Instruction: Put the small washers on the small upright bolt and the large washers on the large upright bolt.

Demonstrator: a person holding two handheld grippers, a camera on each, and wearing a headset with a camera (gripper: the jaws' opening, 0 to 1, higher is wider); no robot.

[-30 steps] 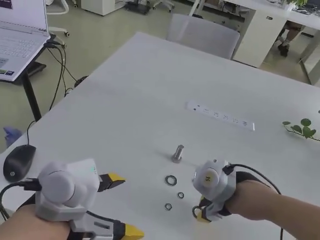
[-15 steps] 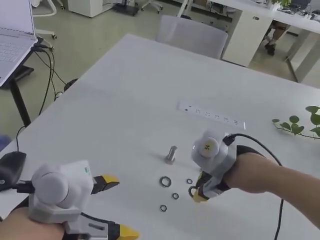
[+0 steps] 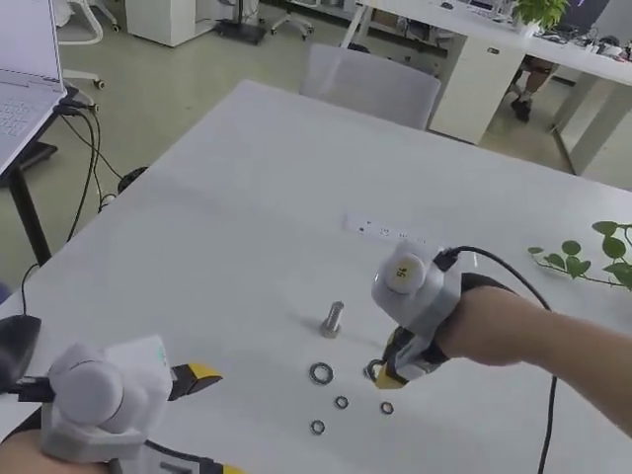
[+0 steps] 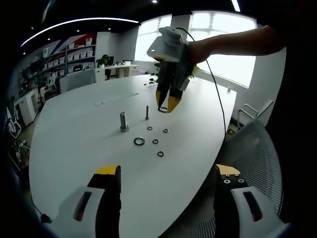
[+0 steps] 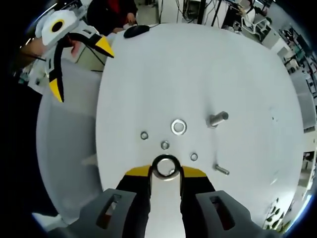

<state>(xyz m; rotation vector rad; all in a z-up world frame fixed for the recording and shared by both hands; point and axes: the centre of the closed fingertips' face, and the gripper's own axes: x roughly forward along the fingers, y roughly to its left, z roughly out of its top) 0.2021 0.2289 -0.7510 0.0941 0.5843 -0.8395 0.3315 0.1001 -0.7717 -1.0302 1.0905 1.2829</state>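
While the left gripper (image 3: 211, 423) hovers over the near edge of the white table (image 3: 247, 197) with its yellow-tipped jaws spread wide, the right gripper (image 3: 387, 367) pinches a silver ring-shaped washer (image 5: 166, 166) between its closed yellow tips. A black computer mouse (image 3: 14, 348) rests at the table's left edge, beside the left gripper.

A little farther out, one large silver flat washer (image 3: 321, 373) lies on the tabletop, with several small silver washers (image 3: 341, 402) scattered close around it, none touching. In the left gripper view the held washer hangs clear of the table, just past this loose hardware.

Just behind the washers the large upright steel bolt (image 3: 333, 319) stands on its head. The thin small upright bolt (image 4: 146, 112) stands beside it, near the right gripper's tips.

Farther back a white power strip (image 3: 385, 231) lies across the table, and a green leafy sprig (image 3: 583, 259) reaches in from the right edge. A grey office chair (image 3: 370, 84) sits at the far side.
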